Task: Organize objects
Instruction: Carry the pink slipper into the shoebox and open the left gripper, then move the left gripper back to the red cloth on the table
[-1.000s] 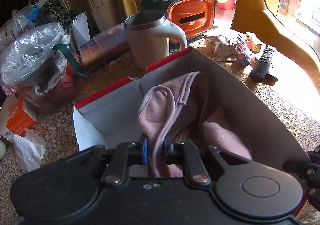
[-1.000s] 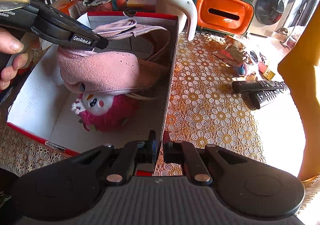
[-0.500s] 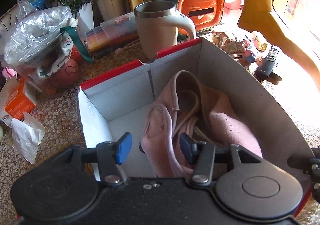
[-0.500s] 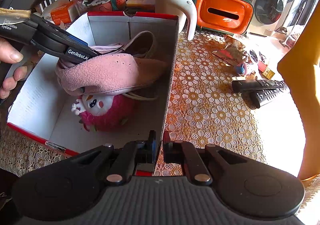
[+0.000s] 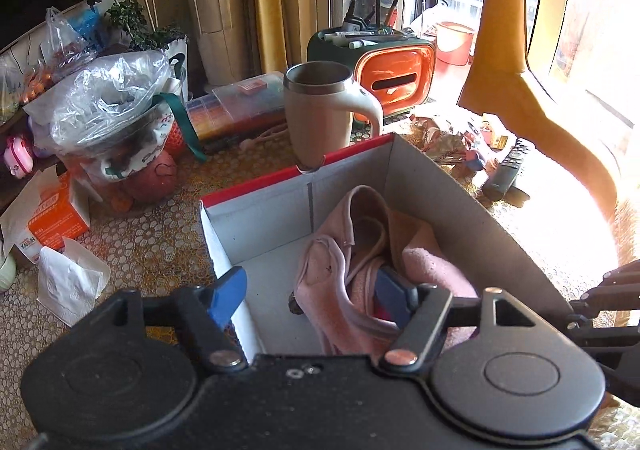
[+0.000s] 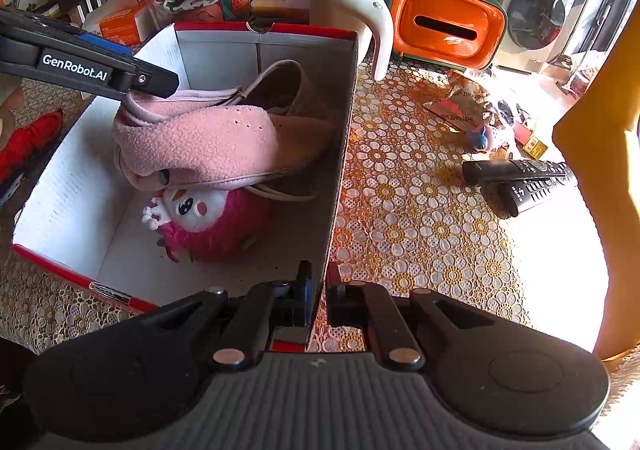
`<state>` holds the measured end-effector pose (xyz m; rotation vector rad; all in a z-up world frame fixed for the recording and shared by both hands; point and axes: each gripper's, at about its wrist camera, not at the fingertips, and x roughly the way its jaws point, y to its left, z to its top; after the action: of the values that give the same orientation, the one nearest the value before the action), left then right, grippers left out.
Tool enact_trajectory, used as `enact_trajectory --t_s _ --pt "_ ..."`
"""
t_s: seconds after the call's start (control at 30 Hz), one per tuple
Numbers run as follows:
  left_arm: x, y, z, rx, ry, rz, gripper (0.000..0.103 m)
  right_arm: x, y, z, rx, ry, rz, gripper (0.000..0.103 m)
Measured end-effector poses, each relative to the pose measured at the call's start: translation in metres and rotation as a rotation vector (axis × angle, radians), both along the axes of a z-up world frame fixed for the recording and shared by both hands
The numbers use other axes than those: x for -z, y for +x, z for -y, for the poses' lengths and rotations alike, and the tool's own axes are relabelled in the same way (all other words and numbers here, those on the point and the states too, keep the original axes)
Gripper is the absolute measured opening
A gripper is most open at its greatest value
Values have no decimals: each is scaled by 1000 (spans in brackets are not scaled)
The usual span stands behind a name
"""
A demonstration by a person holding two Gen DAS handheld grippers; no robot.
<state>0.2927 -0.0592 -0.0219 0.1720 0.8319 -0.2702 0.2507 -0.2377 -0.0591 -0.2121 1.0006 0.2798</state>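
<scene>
A red-edged cardboard box stands on the lace-covered table. Inside lie pink slippers on top of a pink plush toy with a white face. My left gripper is open, its blue pads spread wide either side of the slippers' heel end; it also shows in the right wrist view above the slippers. My right gripper is shut on the box's near right wall.
A beige mug and an orange tissue holder stand behind the box. Two remotes and wrappers lie to the right. Bags, an orange carton and tissue are to the left.
My left gripper has opened and let go of the pink slippers, which dropped into the box onto the plush toy. The left gripper has pulled back and up. The right gripper has not moved.
</scene>
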Motion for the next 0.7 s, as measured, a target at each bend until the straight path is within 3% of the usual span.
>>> enact_trajectory --t_s 0.3,0.7 --pt "-25 -34 -33 -36 -40 59 89 0 -2 -1 -6 -8 6 7" --pt "-40 -71 -112 -159 -55 101 101 1 -2 -4 -10 -25 10 7"
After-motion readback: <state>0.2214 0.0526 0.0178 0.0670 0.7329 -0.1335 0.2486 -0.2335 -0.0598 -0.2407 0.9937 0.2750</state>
